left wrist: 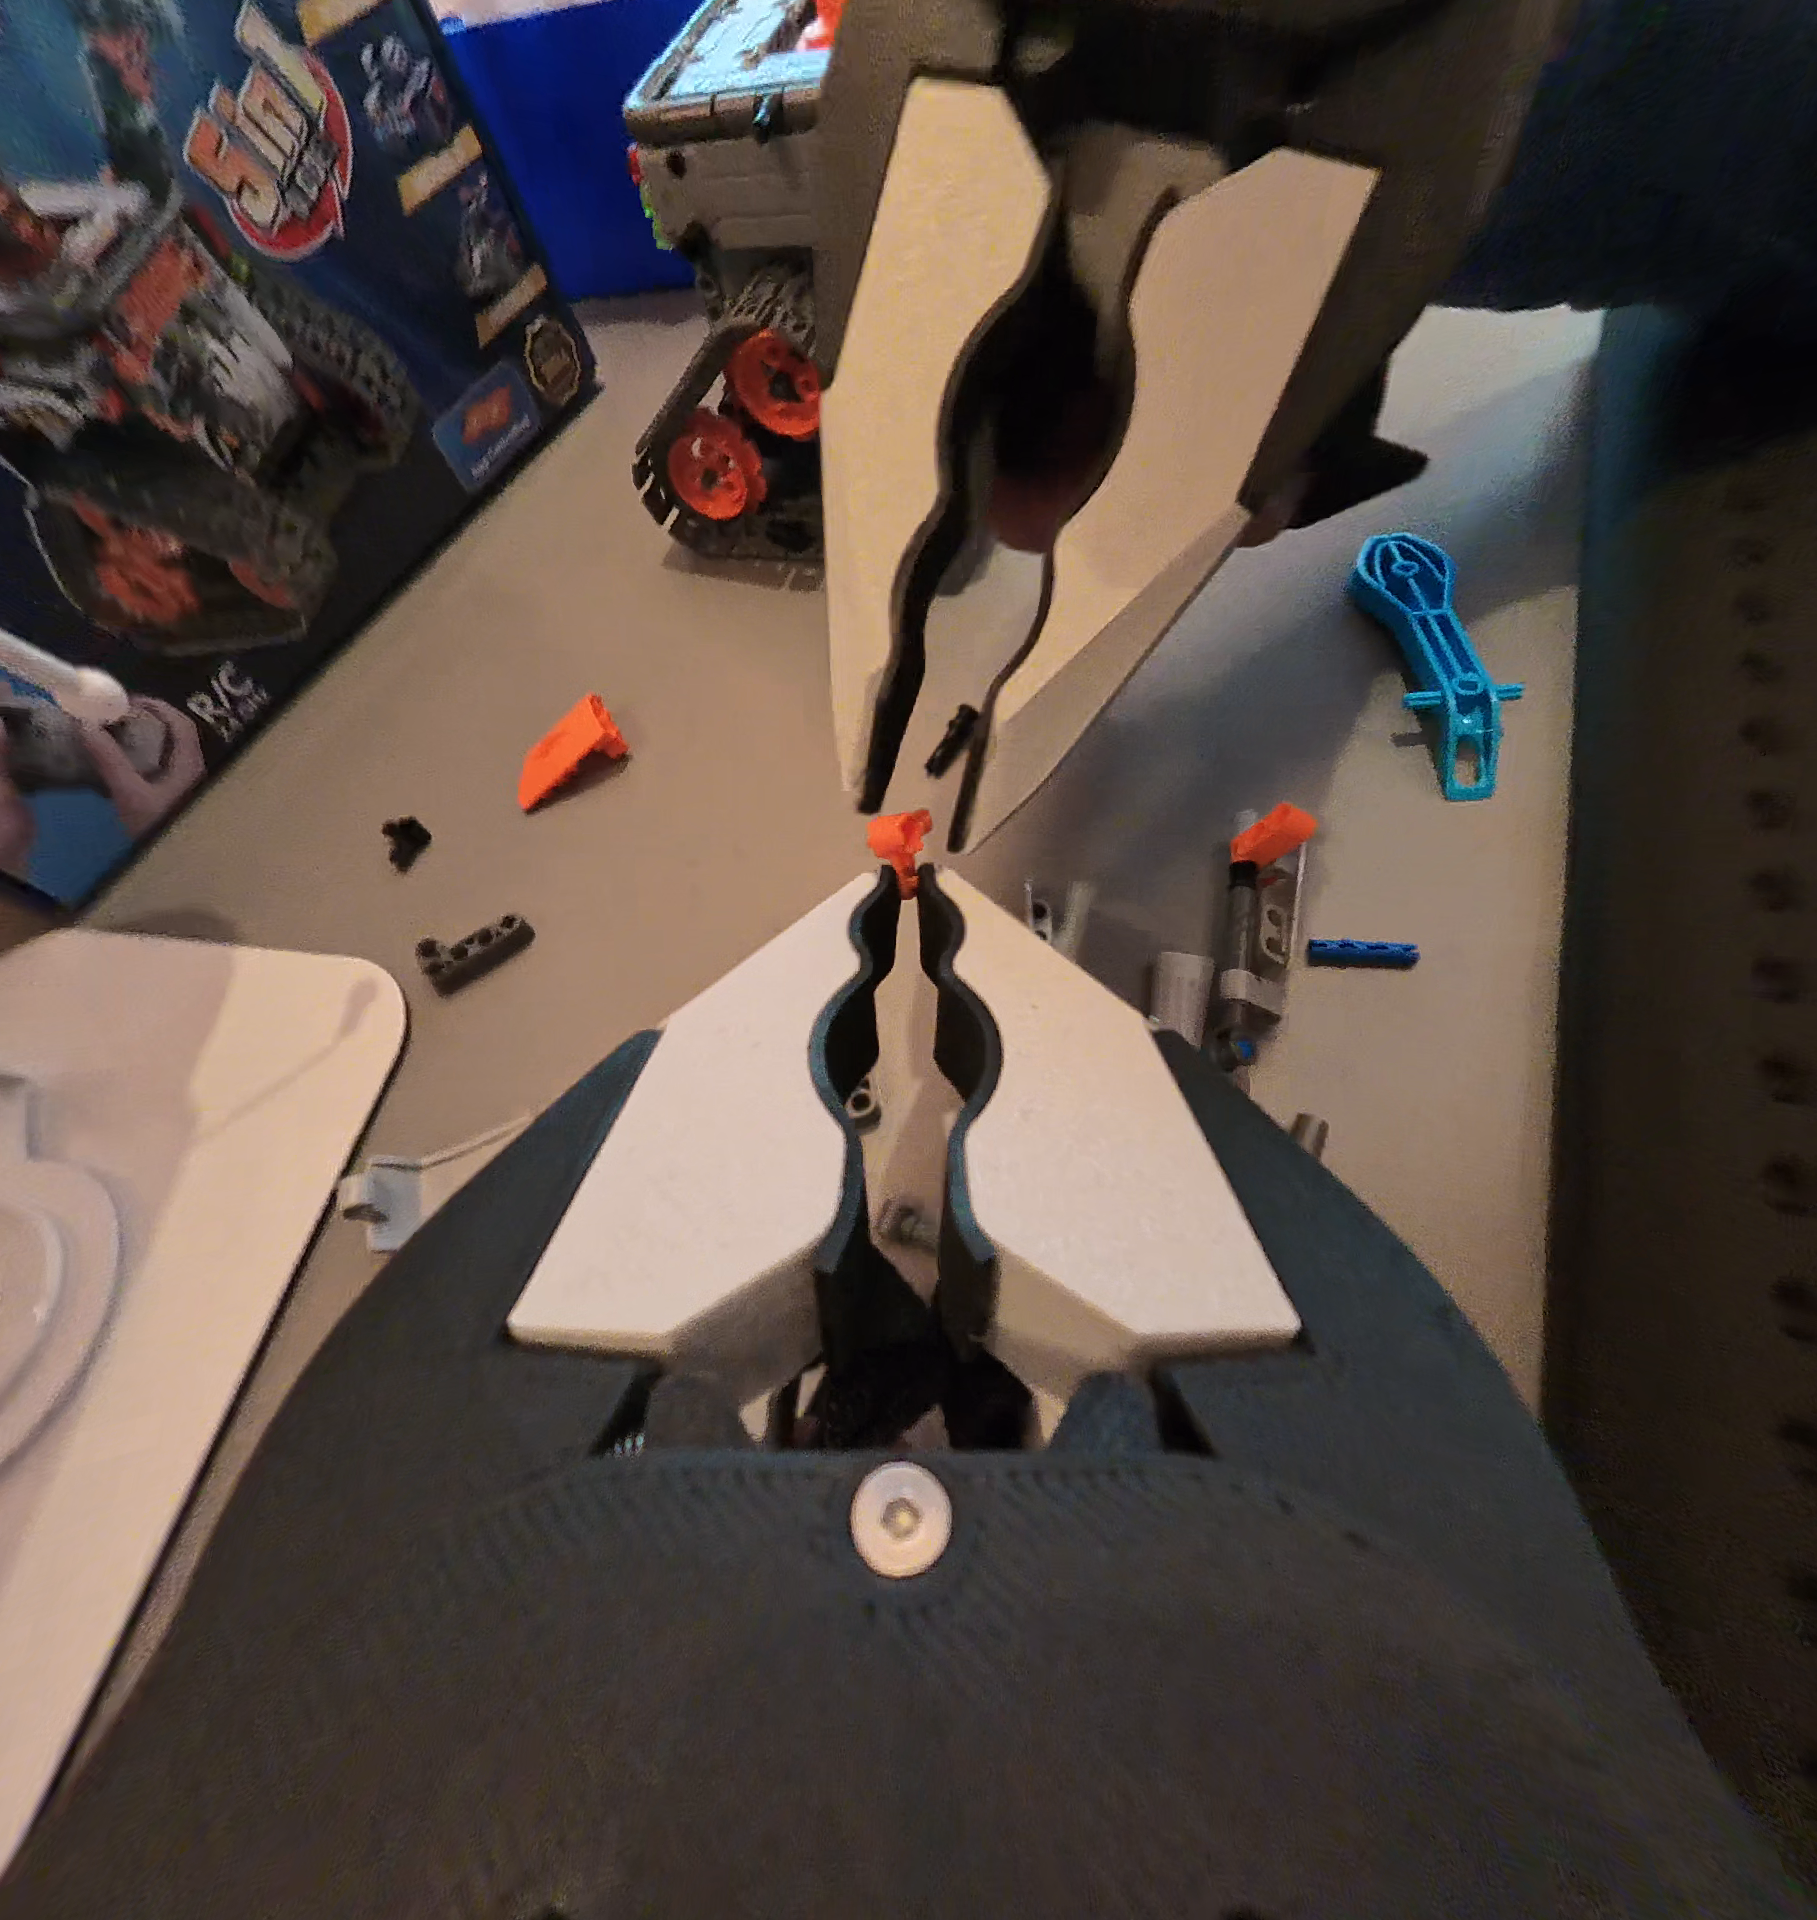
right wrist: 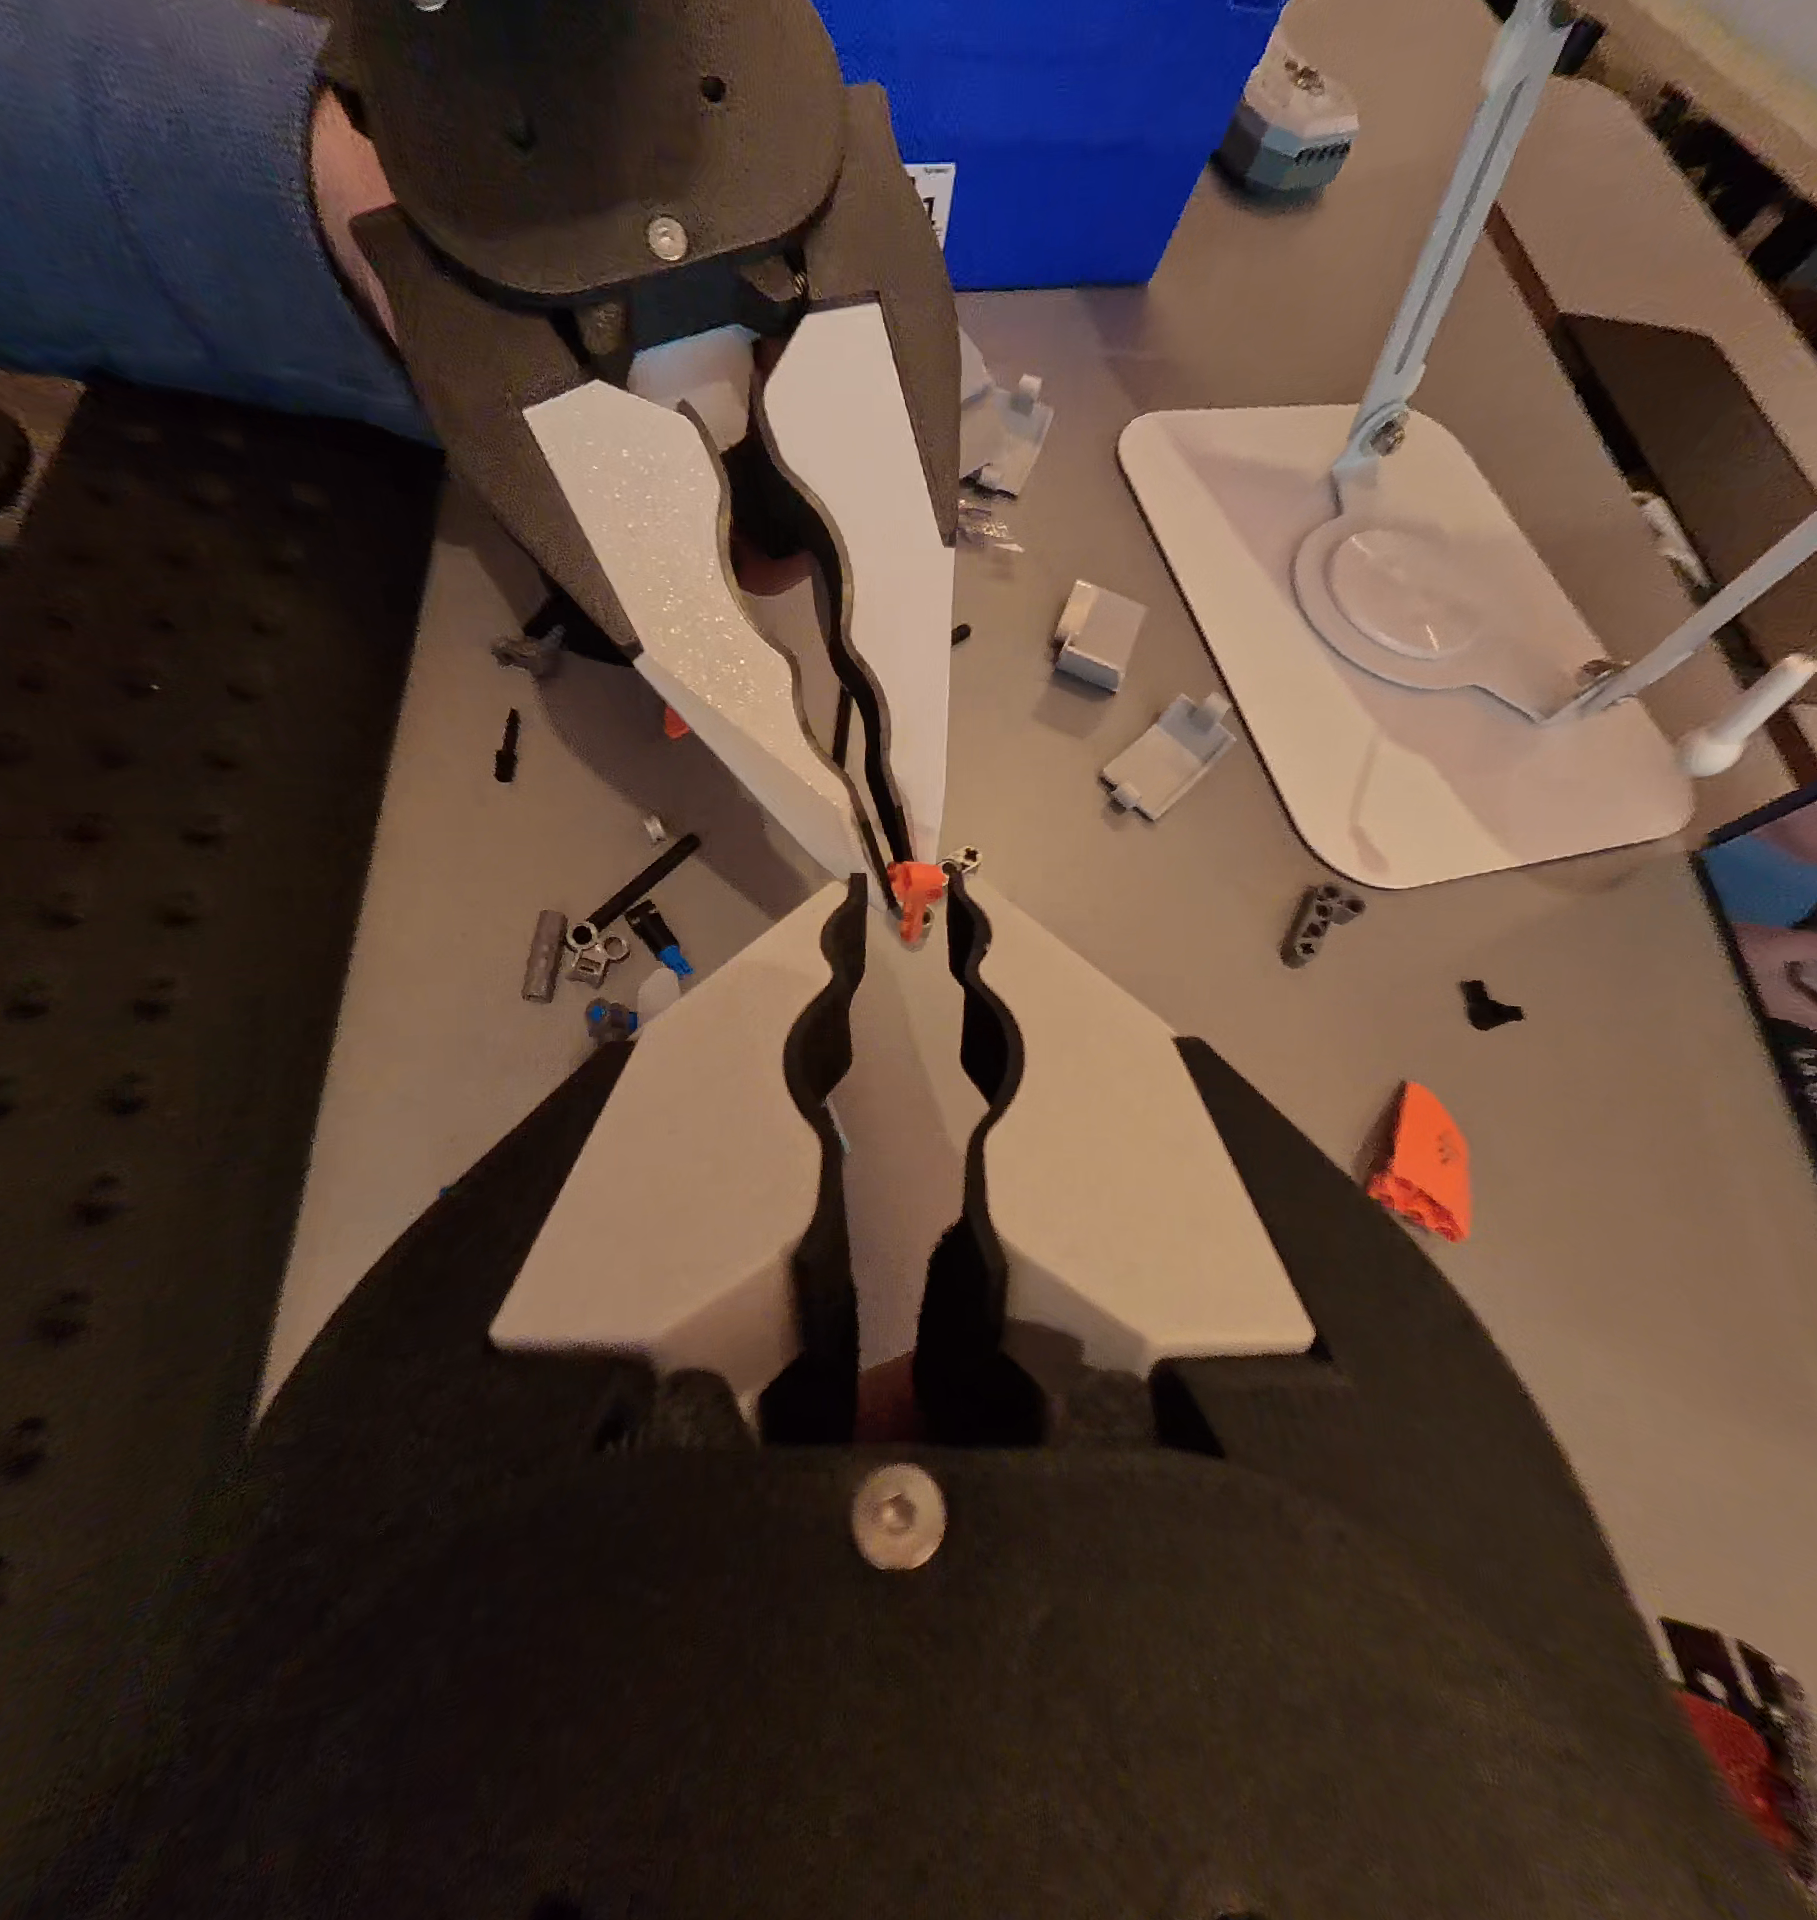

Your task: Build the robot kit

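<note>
The left gripper (left wrist: pixel 909 883) is clamped on one small orange plastic connector piece (left wrist: pixel 899 836) above the grey table (left wrist: pixel 488 665). The right gripper (right wrist: pixel 904 883) stands slightly apart, tips beside that piece.

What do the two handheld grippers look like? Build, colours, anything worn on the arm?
The left gripper and right gripper match: a dark, textured, rounded body like 3D-printed plastic, with a silver screw at its centre. Each has two white wedge-shaped fingers tapering to a point, lined inside with wavy black pads. No cables show. A blue sleeve covers the arm behind the left gripper.
</note>
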Action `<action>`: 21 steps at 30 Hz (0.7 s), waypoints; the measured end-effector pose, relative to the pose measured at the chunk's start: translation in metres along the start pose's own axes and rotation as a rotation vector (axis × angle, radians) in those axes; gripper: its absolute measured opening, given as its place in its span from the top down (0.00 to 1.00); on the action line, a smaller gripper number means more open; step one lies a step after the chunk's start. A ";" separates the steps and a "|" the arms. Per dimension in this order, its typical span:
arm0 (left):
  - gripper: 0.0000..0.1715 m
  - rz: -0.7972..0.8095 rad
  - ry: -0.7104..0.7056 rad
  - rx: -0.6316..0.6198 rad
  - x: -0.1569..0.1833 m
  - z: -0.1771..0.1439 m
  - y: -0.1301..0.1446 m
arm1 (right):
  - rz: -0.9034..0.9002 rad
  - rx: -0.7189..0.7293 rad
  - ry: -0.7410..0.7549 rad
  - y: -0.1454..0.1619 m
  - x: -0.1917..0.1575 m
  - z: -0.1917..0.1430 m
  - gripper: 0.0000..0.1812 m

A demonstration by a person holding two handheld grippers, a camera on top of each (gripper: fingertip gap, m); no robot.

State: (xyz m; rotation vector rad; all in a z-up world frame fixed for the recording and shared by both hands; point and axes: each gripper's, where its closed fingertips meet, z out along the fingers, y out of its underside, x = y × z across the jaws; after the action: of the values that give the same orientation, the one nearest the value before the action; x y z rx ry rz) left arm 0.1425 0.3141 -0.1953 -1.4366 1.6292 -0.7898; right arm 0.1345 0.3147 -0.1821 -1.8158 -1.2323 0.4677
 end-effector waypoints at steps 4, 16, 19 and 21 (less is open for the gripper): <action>0.99 0.057 -0.011 0.011 0.002 -0.001 -0.002 | 0.061 0.027 -0.051 0.001 -0.002 0.002 0.96; 0.90 0.026 0.049 -0.145 0.010 0.000 0.029 | -0.104 -0.122 -0.124 0.018 -0.013 0.008 0.98; 0.89 0.010 0.093 -0.179 0.017 0.000 0.036 | -0.218 -0.232 -0.165 0.032 -0.025 0.019 0.98; 0.89 0.014 0.108 -0.207 0.020 0.001 0.042 | -0.268 -0.286 -0.182 0.038 -0.027 0.023 0.98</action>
State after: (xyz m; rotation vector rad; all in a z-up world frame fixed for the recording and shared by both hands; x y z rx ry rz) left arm 0.1230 0.3006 -0.2352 -1.5463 1.8459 -0.7183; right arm 0.1275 0.2956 -0.2305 -1.8336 -1.7145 0.3213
